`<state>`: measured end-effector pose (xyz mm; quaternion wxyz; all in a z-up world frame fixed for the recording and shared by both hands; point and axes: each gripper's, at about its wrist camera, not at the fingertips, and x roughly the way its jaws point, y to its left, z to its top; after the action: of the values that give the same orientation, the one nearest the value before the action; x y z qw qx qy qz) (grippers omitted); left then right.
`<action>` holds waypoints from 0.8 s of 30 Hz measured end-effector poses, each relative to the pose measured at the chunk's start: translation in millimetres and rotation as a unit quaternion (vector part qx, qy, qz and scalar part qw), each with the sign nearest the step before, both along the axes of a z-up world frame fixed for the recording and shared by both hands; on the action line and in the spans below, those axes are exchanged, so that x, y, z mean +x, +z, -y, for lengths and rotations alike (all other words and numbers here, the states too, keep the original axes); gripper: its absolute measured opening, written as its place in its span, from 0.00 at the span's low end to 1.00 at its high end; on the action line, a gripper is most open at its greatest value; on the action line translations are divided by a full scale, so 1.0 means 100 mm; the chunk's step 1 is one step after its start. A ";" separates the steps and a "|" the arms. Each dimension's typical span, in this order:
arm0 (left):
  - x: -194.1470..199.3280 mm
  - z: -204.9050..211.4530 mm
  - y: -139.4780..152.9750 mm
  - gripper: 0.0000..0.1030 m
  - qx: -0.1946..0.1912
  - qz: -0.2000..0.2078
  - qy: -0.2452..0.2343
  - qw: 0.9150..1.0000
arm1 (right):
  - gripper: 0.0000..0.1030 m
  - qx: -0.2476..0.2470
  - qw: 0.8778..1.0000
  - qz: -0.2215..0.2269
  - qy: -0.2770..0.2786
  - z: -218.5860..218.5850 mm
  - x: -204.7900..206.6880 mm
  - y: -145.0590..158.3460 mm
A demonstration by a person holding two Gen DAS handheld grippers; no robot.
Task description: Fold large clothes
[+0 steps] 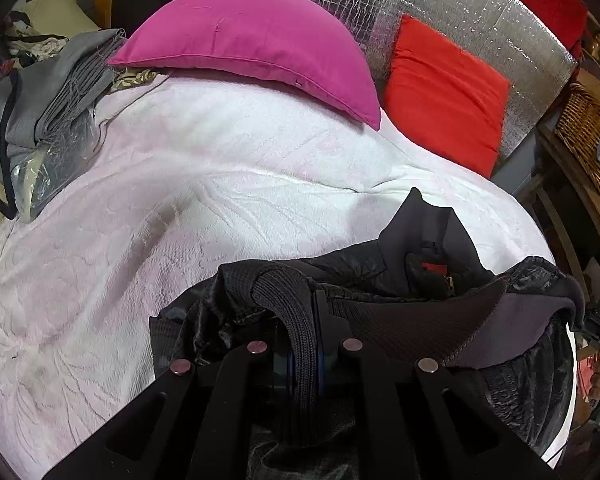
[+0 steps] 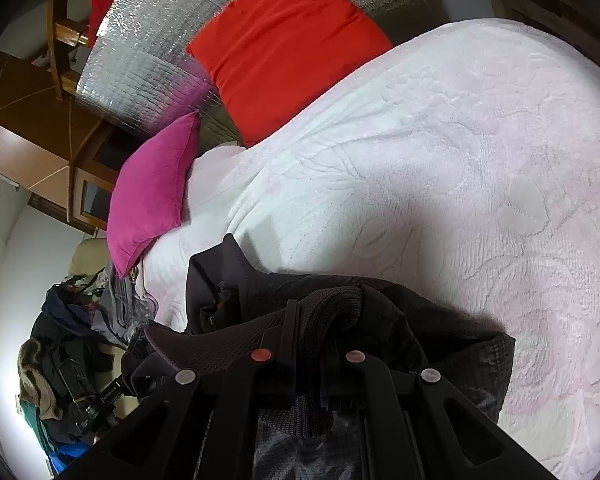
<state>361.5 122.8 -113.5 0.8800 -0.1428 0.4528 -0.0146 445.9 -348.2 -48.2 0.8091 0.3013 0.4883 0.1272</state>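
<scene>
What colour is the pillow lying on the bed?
Bright pink pillow; clearest in the left wrist view.

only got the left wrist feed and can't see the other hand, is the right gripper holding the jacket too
Observer: Yes. The right gripper is shut on a ribbed knit band of the black jacket.
Operator: anything over on that side i can't see
Observer: A heap of dark clothes lies left of the bed in the right wrist view.
Operator: room ahead of it to lay the jacket
Observer: The white bedspread ahead of that gripper is bare; the pink pillow and red pillow lie further off.
</scene>
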 end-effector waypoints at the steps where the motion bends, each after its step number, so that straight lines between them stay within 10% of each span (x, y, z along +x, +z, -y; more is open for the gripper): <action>1: 0.01 0.00 -0.01 0.08 0.001 -0.001 0.000 1.000 | 0.07 -0.001 1.000 0.000 0.000 -0.01 0.02 0.00; 24: 0.35 -0.02 -0.07 0.08 0.010 -0.007 -0.001 1.000 | 0.07 0.001 1.000 0.000 -0.006 -0.07 0.34 -0.03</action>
<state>396.4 125.0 -120.4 0.8782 -0.1340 0.4590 -0.0101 479.7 -340.9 -51.2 0.8093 0.3049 0.4868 0.1229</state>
